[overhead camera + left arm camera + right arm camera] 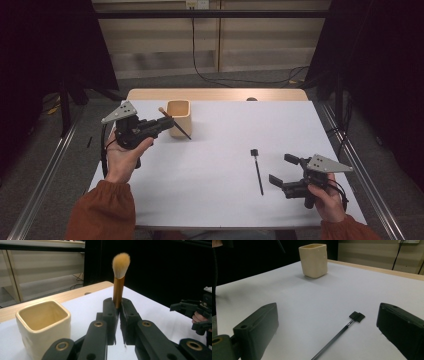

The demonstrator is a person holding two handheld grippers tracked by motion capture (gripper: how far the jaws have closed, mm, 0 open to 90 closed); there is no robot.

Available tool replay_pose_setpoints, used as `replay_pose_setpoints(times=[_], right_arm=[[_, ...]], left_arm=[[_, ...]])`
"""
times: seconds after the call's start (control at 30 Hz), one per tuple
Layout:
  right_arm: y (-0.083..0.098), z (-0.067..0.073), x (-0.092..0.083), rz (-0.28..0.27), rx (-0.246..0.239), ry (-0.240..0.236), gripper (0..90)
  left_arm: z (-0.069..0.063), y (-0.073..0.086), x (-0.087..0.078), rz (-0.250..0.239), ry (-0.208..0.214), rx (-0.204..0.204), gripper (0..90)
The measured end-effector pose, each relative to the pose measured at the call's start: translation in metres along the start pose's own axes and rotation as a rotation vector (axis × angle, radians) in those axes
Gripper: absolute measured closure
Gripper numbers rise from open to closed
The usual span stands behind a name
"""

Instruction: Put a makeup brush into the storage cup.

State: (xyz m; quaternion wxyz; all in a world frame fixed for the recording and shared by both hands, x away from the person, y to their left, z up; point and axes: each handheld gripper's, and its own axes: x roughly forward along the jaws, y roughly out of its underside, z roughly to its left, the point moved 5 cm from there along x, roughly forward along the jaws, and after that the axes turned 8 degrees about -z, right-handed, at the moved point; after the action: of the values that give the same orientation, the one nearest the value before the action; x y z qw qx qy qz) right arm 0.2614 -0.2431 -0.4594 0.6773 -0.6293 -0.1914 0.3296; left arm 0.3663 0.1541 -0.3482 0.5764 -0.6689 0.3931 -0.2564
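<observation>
Black jaws of my left gripper (117, 307) are pressed together on the copper-coloured handle of a makeup brush (118, 285); in the left gripper view its pale bristle head stands upright above the fingertips, and in the high view the brush (173, 122) runs slantwise through the gripper (167, 121), its dark tail end pointing down toward the table's middle; I hold this gripper off the surface near the far left corner of the white table (225, 190), just beside the cream square cup (179, 118), which stands upright and open-mouthed close to the far edge; my right gripper (285, 170) sits low near the right part of the near edge, its jaws spread wide with nothing between them; just to its left, and ahead of those jaws in the right gripper view, a thin black applicator (342, 332) lies flat on the table, its small flat head toward the far edge.
</observation>
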Motion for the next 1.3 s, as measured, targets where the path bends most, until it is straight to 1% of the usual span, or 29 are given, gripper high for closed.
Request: replay_pose_setpoints(times=[0.07,0.13,0.23,0.4,0.67,0.7,0.83,0.9,0.97,1.0,1.07,1.13,1.17,1.3], right_arm=[[-0.001,0.000,-0.001,-0.006,0.003,0.002,3.6],[-0.001,-0.001,-0.001,-0.010,0.003,0.008,3.6],[-0.002,-0.001,-0.001,-0.012,-0.001,0.004,3.6],[-0.003,0.000,-0.002,-0.015,-0.002,0.000,3.2],[-0.002,0.000,-0.001,-0.007,0.004,-0.006,1.4],[-0.002,0.001,-0.001,-0.007,0.003,-0.009,1.5],[-0.002,0.000,-0.001,-0.006,0.001,-0.010,1.2],[-0.002,0.000,-0.001,-0.007,0.001,-0.008,1.2],[-0.002,0.000,-0.001,-0.006,0.002,-0.010,1.0],[-0.002,0.000,-0.001,-0.005,0.000,-0.011,1.0],[-0.002,0.001,-0.001,-0.002,0.003,-0.019,1.0],[-0.001,0.001,0.000,0.001,0.004,-0.022,0.9],[-0.001,0.001,0.000,0.001,0.006,-0.023,0.9],[0.000,0.000,0.000,0.010,0.000,-0.021,1.1]], left_arm=[[0.001,-0.003,-0.001,0.001,-0.005,0.010,83.7],[0.001,-0.004,-0.001,-0.006,-0.006,0.009,83.7],[0.004,-0.004,-0.001,-0.003,-0.015,0.011,83.7],[0.010,-0.007,0.004,-0.004,-0.034,0.012,83.7],[0.024,-0.026,0.012,-0.032,-0.072,0.000,83.7],[0.026,-0.028,0.013,-0.030,-0.074,0.005,83.7],[0.031,-0.033,0.017,-0.027,-0.090,0.003,83.7],[0.034,-0.034,0.020,-0.011,-0.113,0.009,83.7],[0.037,-0.035,0.021,-0.015,-0.118,-0.003,83.7],[0.039,-0.036,0.022,-0.012,-0.130,0.008,83.7],[0.043,-0.037,0.024,-0.012,-0.139,0.003,83.7],[0.047,-0.038,0.026,-0.007,-0.157,0.012,83.7],[0.050,-0.039,0.027,-0.009,-0.161,0.007,83.7],[0.058,-0.038,0.032,0.011,-0.199,0.018,83.7]])
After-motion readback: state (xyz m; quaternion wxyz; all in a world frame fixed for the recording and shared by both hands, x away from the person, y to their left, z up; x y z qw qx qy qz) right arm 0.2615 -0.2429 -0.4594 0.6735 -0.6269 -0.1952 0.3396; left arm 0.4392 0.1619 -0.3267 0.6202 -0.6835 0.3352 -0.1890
